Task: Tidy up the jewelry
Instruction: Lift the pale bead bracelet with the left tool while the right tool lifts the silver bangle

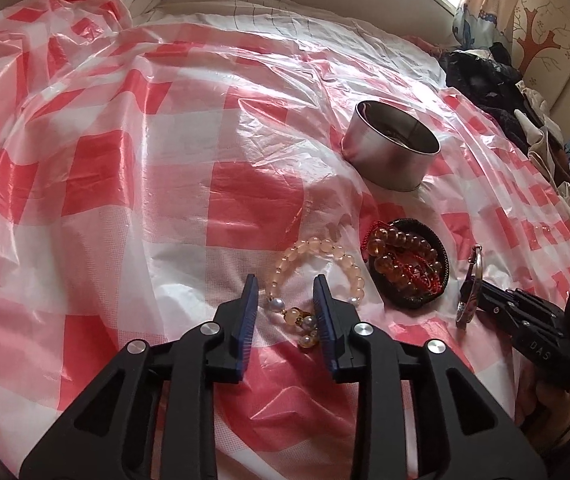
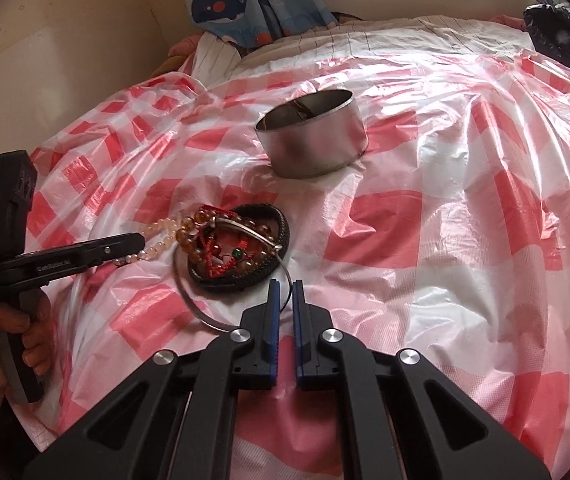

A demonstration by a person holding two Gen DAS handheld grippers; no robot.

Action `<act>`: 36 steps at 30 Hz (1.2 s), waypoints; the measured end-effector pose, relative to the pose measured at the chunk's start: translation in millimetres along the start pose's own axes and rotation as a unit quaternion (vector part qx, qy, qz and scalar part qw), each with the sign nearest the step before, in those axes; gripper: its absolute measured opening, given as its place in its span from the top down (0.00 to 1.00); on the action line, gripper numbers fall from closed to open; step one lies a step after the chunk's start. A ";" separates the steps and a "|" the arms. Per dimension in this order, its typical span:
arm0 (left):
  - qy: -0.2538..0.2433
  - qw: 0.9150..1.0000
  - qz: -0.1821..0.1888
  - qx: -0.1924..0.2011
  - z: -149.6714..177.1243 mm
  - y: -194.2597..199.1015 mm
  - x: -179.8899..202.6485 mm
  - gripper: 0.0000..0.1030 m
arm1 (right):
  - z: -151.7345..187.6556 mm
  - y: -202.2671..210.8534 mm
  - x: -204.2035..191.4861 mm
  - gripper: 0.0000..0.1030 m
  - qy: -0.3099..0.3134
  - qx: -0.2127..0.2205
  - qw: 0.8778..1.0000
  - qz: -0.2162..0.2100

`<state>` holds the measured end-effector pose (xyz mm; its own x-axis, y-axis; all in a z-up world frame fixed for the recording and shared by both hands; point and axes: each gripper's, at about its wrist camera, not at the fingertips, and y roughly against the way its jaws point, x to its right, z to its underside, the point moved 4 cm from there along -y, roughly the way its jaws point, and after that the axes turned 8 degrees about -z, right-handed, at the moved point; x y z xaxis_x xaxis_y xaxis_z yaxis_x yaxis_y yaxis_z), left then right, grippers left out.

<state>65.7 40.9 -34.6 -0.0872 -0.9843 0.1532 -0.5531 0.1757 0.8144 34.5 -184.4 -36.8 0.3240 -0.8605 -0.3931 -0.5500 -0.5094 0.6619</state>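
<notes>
- Left wrist view, item one: left gripper (image 1: 285,304), jaws apart, straddling the near side of the pale pink bead bracelet (image 1: 317,276) lying flat on the checked plastic sheet (image 1: 125,168) over the bed. I judge I hold it there to close on the strand; nothing is clamped yet.
- Left wrist view, item two: amber bead bracelet (image 1: 399,256) with red cord, heaped inside a black braided band (image 1: 441,256), just beside the pink one. Piled together, so each piece needs separate picking.
- Left wrist view, item three: round metal tin (image 1: 391,148), open-topped, well beyond the pile; I take it as the destination. Contents too dim to tell.
- Left wrist view, item four: right gripper (image 1: 473,300) at the right edge, pinching a silver bangle (image 1: 471,280) on edge.
- Right wrist view, item one: right gripper (image 2: 285,288), jaws nearly together, clamped on the thin rim of the silver bangle (image 2: 201,304), whose far side arcs across the black braided band (image 2: 281,236). Gripping the rim lets me lift it clear of the heap.
- Right wrist view, item two: round metal tin (image 2: 313,140) straight ahead, beyond the pile.
- Right wrist view, item three: left gripper (image 2: 137,242) at left, tips at the pale beads.
</notes>
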 end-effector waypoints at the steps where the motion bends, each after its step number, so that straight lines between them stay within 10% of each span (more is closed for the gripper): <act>1: -0.003 1.000 0.000 0.002 0.0 -0.5 1.5 0.68 | 0.0 -0.7 0.6 0.92 0.000 0.000 1.000 0.003; 12: -0.029 0.999 -0.021 0.016 1.7 -0.7 11.5 0.62 | -4.6 -13.0 2.4 0.83 -0.002 -0.009 1.000 0.010; 16: -0.051 0.998 -0.029 0.020 2.1 0.9 17.0 0.93 | -4.7 -9.2 0.3 0.93 0.003 0.000 1.000 0.006; 36: -0.093 0.993 -0.069 0.037 1.5 5.2 24.2 0.93 | -4.1 1.0 -1.2 0.96 -0.005 0.026 1.000 -0.002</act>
<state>59.5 18.0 -27.5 -0.1536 -0.9858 -0.0675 -0.6284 0.0447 0.7766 36.8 -183.8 -33.0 0.3188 -0.8578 -0.4032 -0.5878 -0.5127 0.6258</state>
